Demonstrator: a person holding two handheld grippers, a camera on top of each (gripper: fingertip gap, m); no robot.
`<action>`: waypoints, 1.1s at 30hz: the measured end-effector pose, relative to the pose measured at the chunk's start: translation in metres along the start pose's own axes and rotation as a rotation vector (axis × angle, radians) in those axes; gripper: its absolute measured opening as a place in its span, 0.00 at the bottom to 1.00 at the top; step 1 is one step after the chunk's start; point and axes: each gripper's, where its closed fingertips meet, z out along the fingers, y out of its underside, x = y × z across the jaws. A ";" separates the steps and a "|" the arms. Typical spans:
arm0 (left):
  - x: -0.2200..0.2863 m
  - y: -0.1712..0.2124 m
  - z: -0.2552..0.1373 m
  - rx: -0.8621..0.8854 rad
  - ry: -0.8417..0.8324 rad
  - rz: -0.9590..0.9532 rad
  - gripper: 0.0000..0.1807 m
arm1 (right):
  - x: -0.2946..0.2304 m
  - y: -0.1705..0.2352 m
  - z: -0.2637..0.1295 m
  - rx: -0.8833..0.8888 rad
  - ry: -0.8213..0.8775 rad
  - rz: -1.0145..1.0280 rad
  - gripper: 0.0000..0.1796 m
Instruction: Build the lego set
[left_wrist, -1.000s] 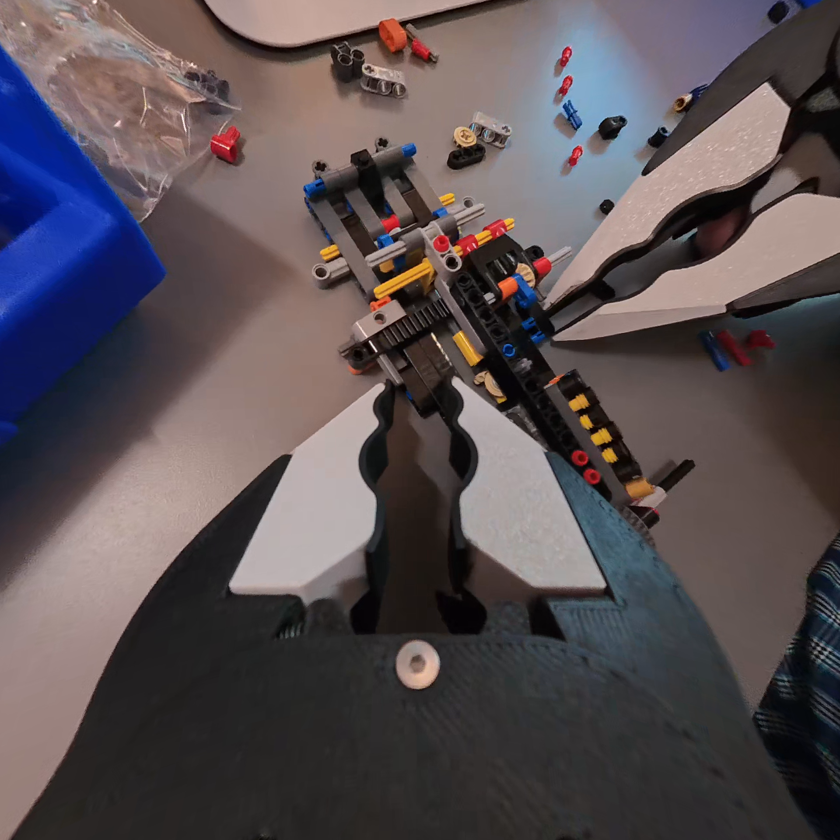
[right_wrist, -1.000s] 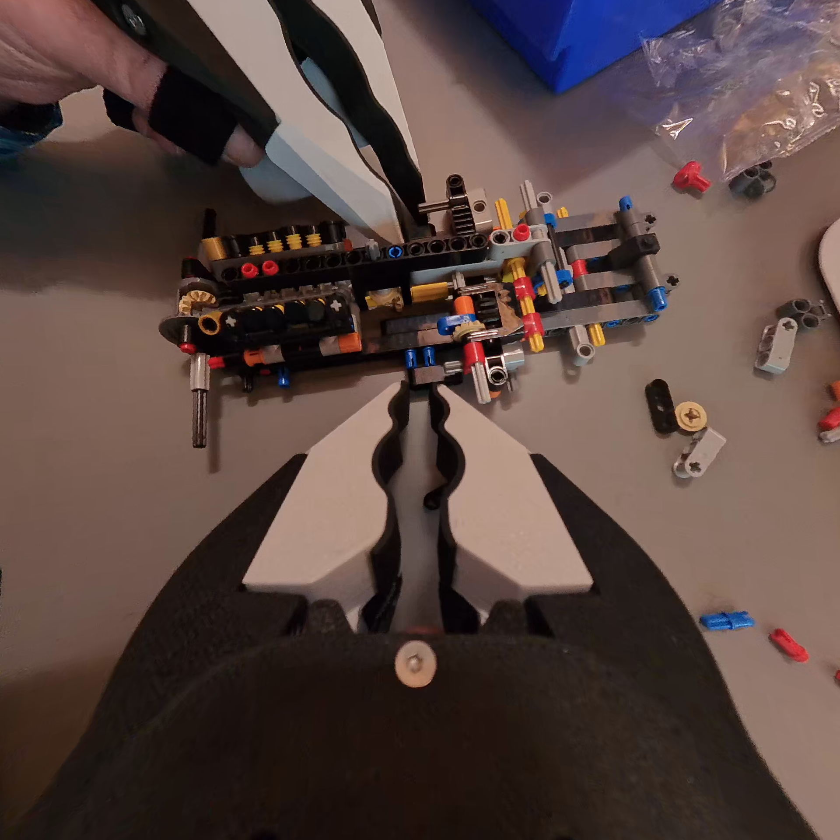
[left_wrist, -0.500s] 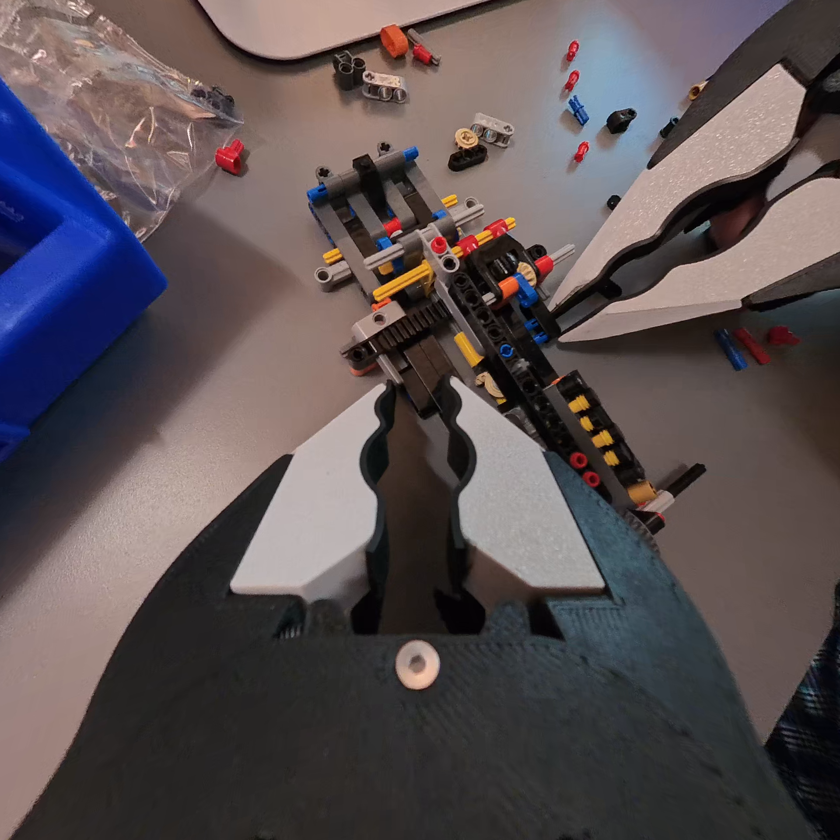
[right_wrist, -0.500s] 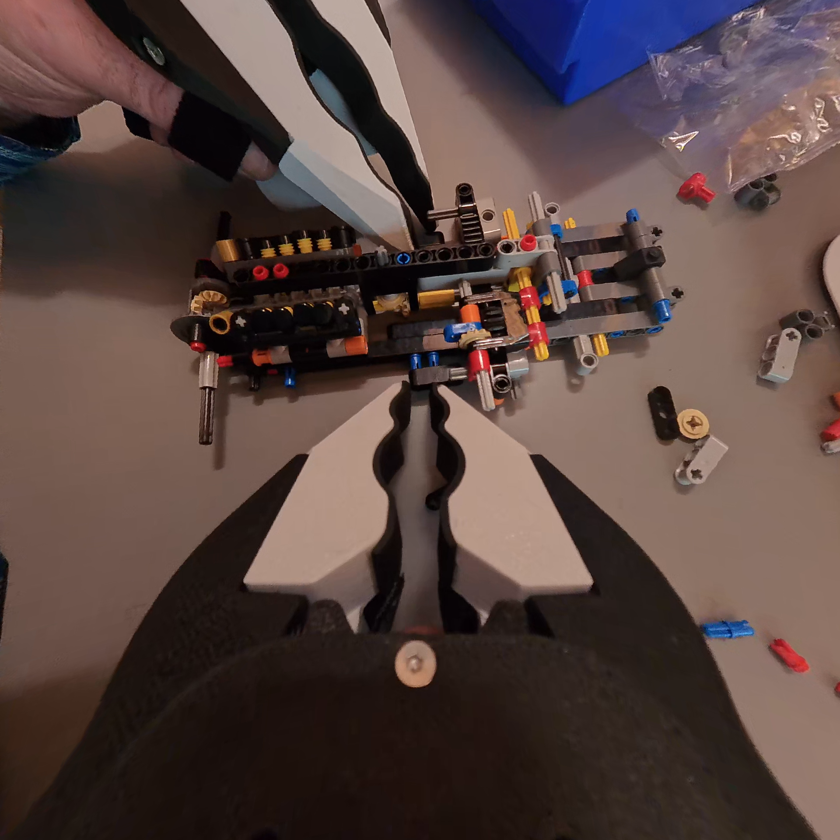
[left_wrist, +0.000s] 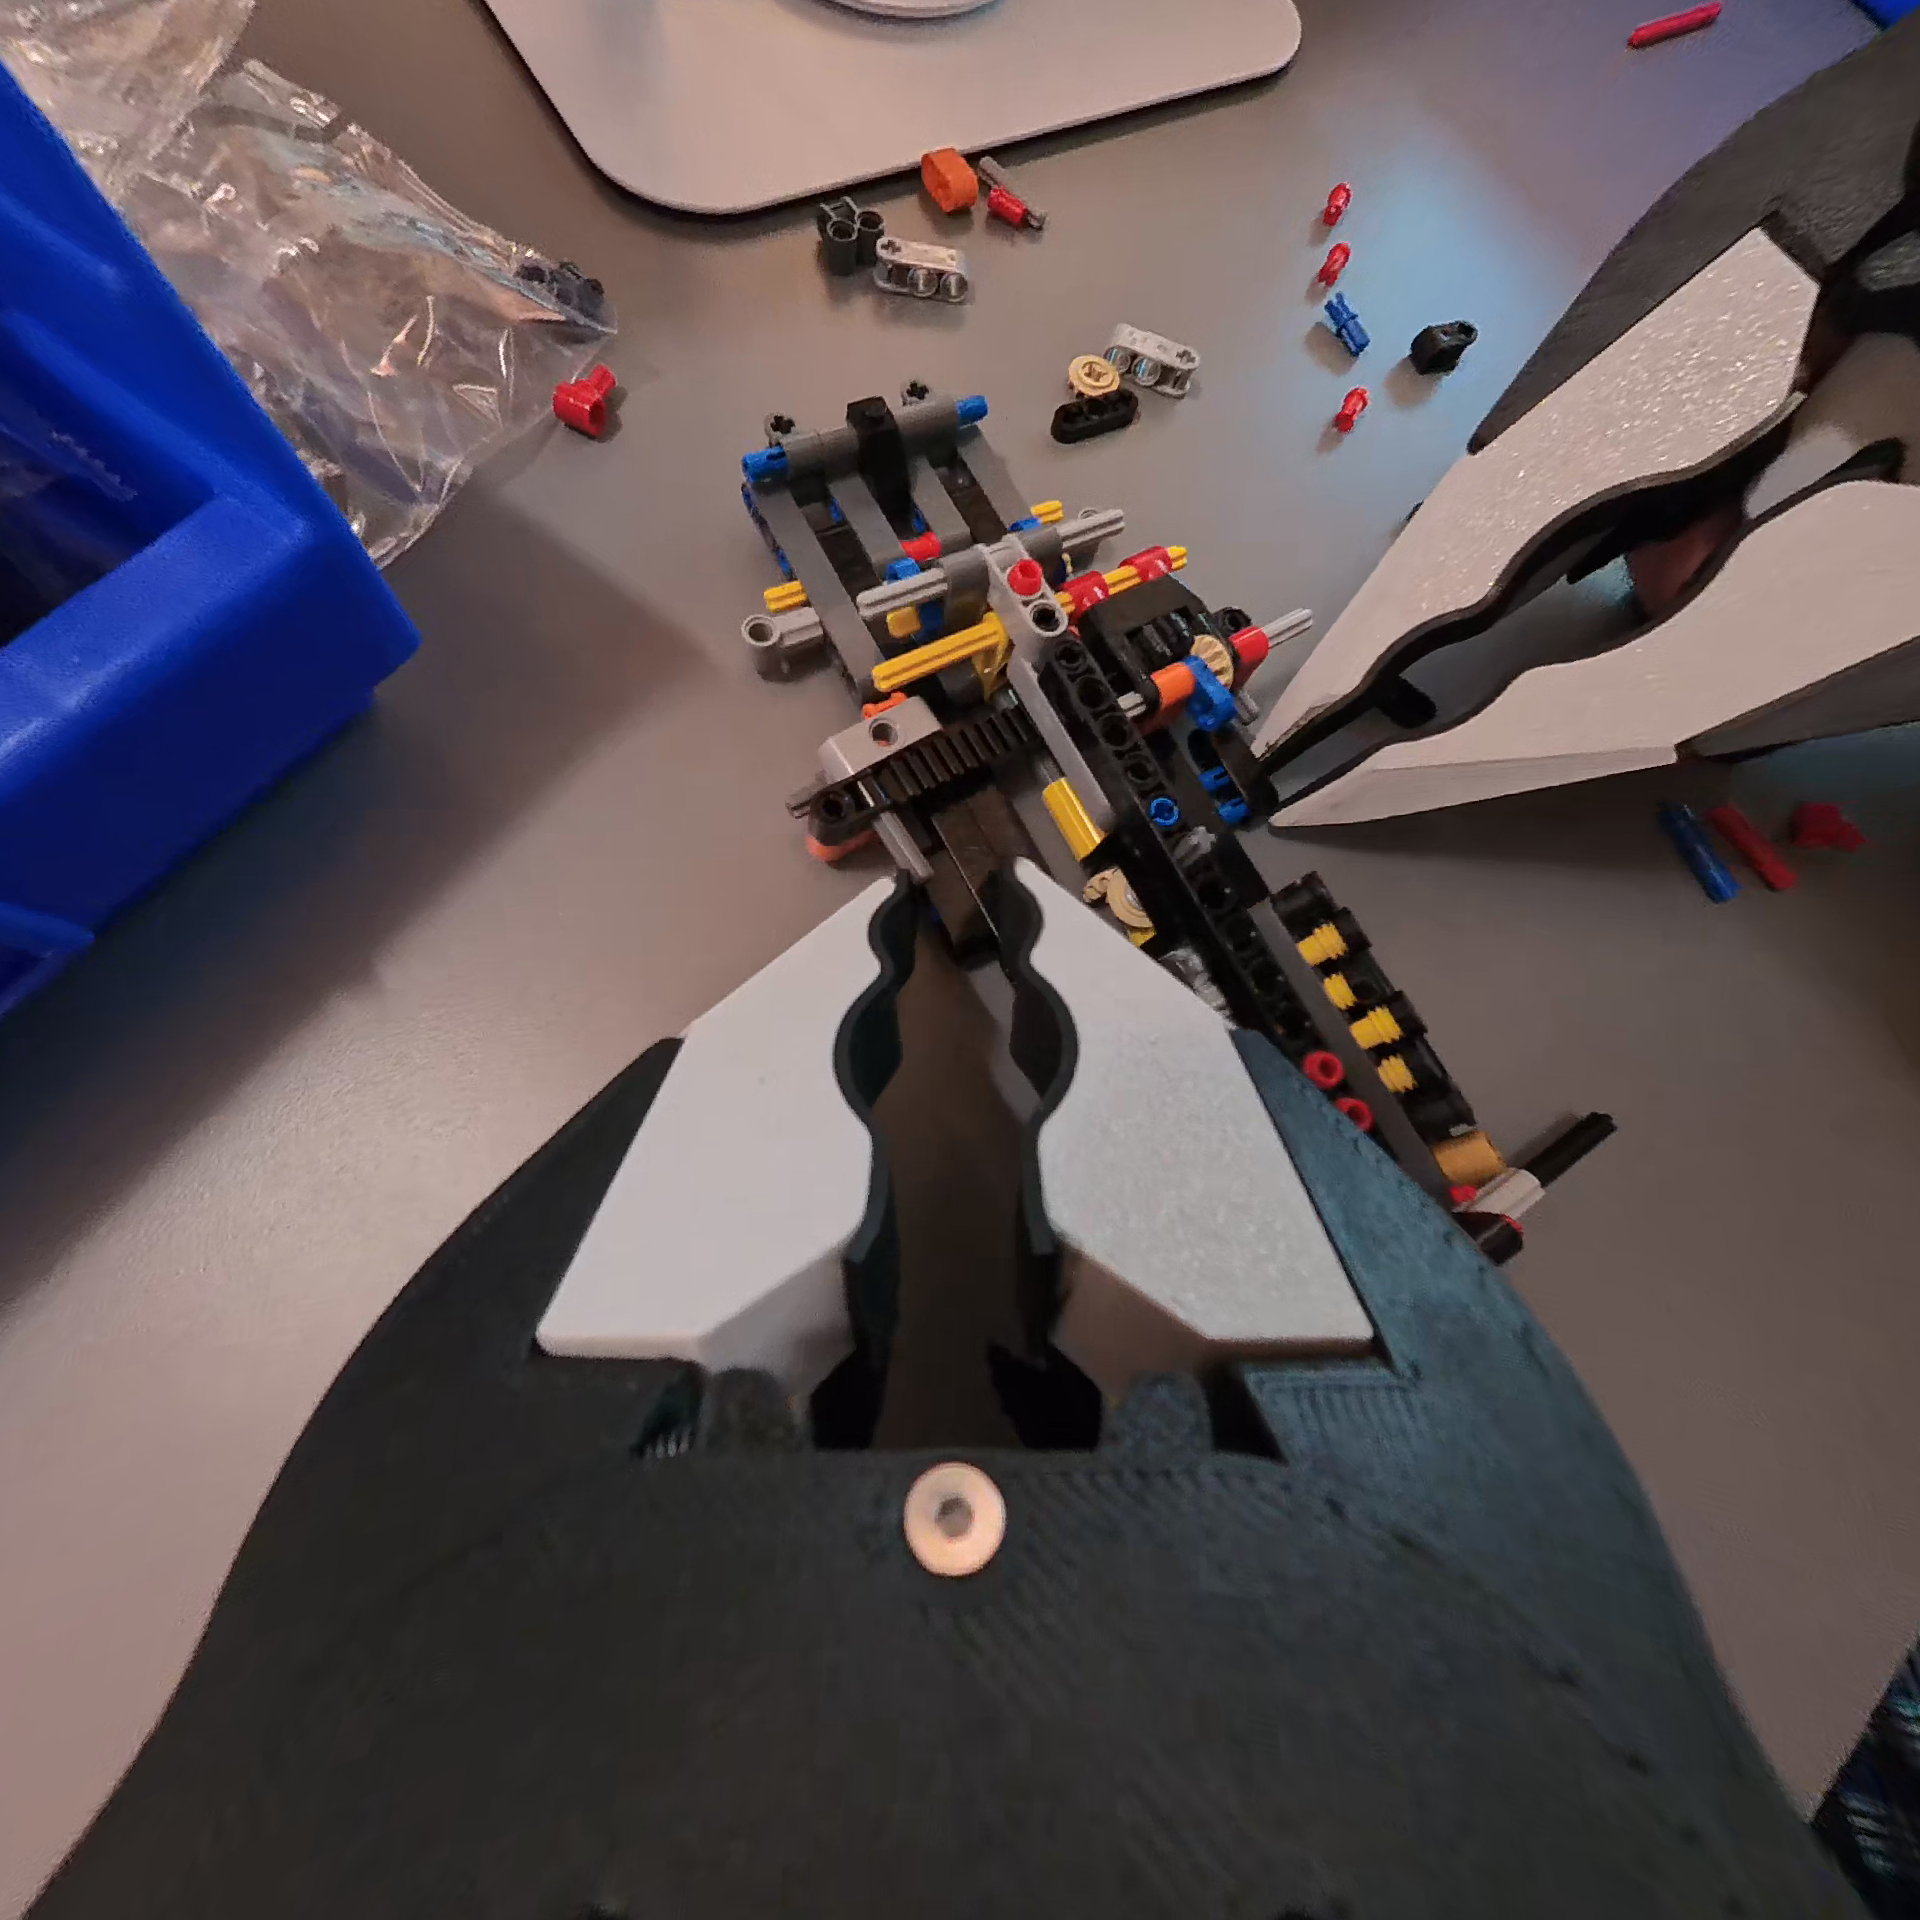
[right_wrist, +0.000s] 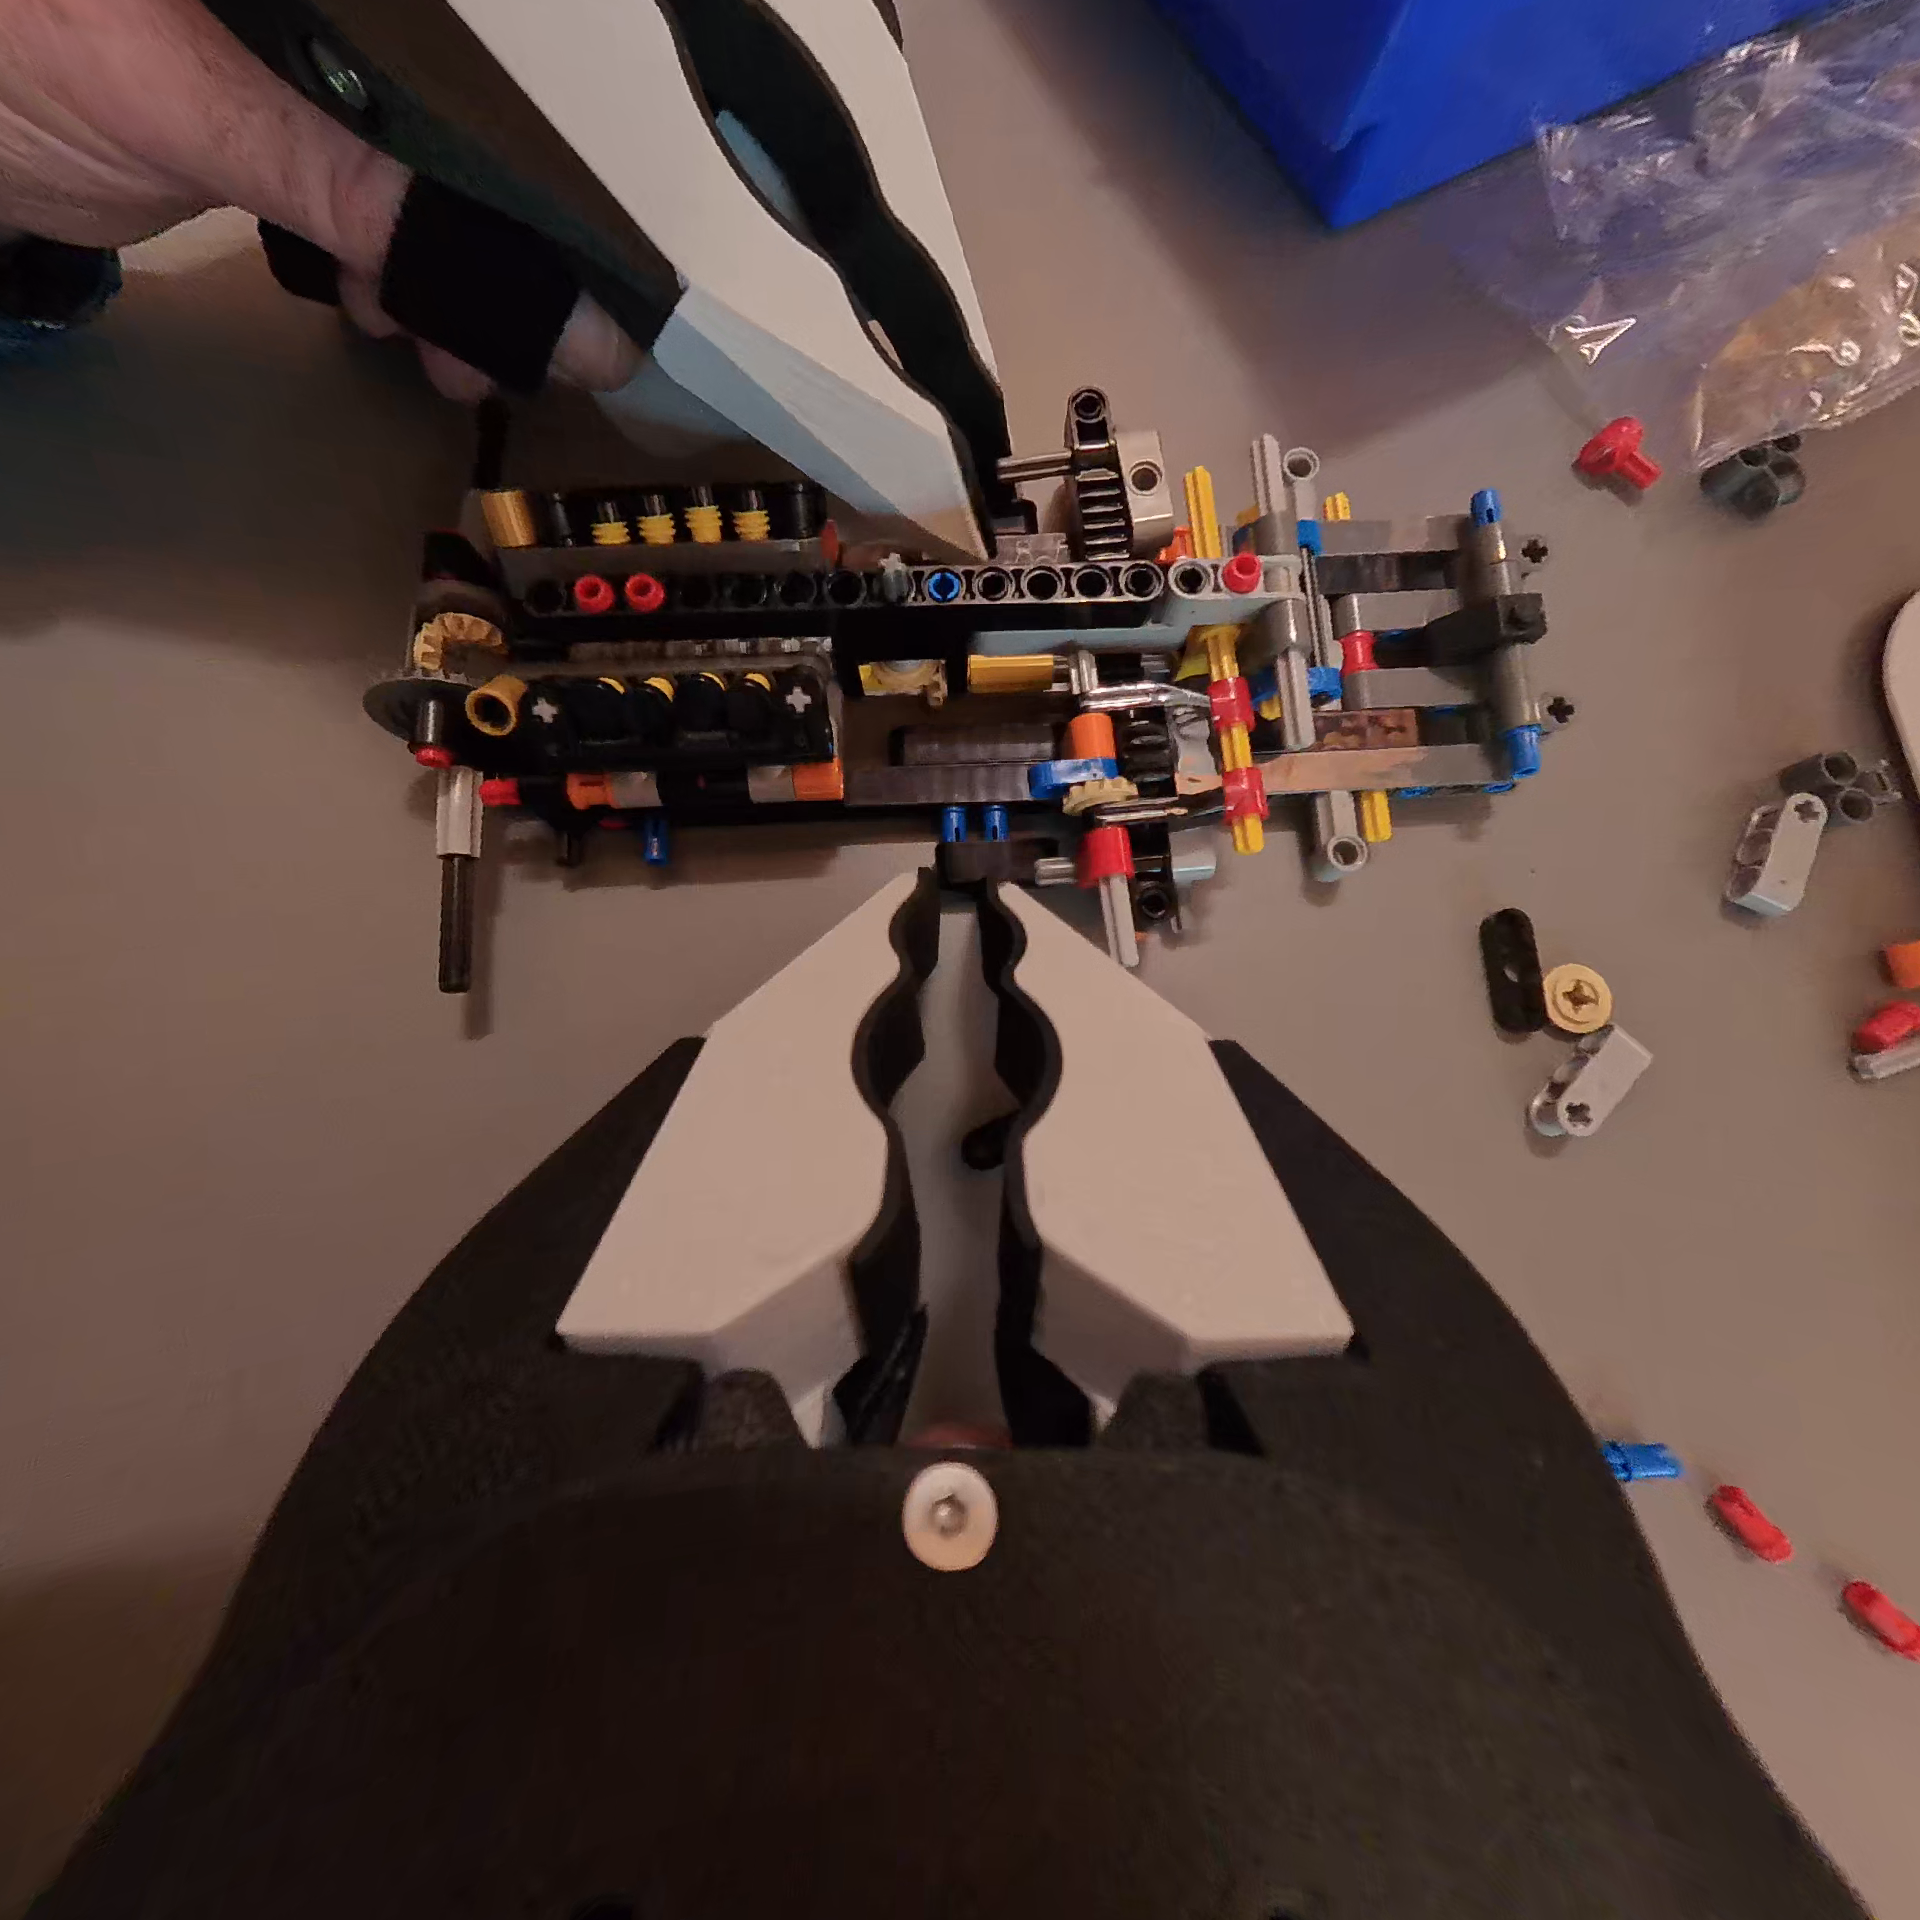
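A long Technic lego model (left_wrist: 1091, 727) of black, grey, yellow, red and blue parts lies flat on the grey table. My left gripper (left_wrist: 961, 899) is shut on a black beam at the model's near side, beside a black gear rack. My right gripper (right_wrist: 958, 894) is shut on a small black part sticking out of the model's (right_wrist: 987, 675) opposite long side, just below two blue pins. Each gripper shows in the other's view: the right gripper (left_wrist: 1262, 790) at the right, the left gripper (right_wrist: 982, 499) at the top, held by a hand (right_wrist: 208, 156).
A blue bin (left_wrist: 156, 623) and a clear plastic bag (left_wrist: 343, 291) lie to the left. A flat white base (left_wrist: 883, 94) is at the far edge. Loose red pins (left_wrist: 1335, 260), grey connectors (left_wrist: 920, 265) and other small parts (right_wrist: 1558, 1018) are scattered around the model. Tip to tip, the grippers are about 7 cm apart.
The left wrist view has shifted to show more of the far table and white base. The model has shifted only slightly in both views. Both grips are unchanged.
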 end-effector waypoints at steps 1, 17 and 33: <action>-0.001 0.000 0.000 0.001 -0.009 0.004 0.07 | 0.000 0.000 0.000 0.000 -0.001 -0.004 0.02; -0.008 -0.001 0.001 -0.003 -0.155 0.088 0.03 | -0.002 -0.003 -0.001 0.010 -0.026 -0.017 0.02; -0.013 -0.002 0.000 -0.004 -0.293 0.178 0.01 | -0.003 -0.009 -0.004 0.031 -0.026 0.011 0.01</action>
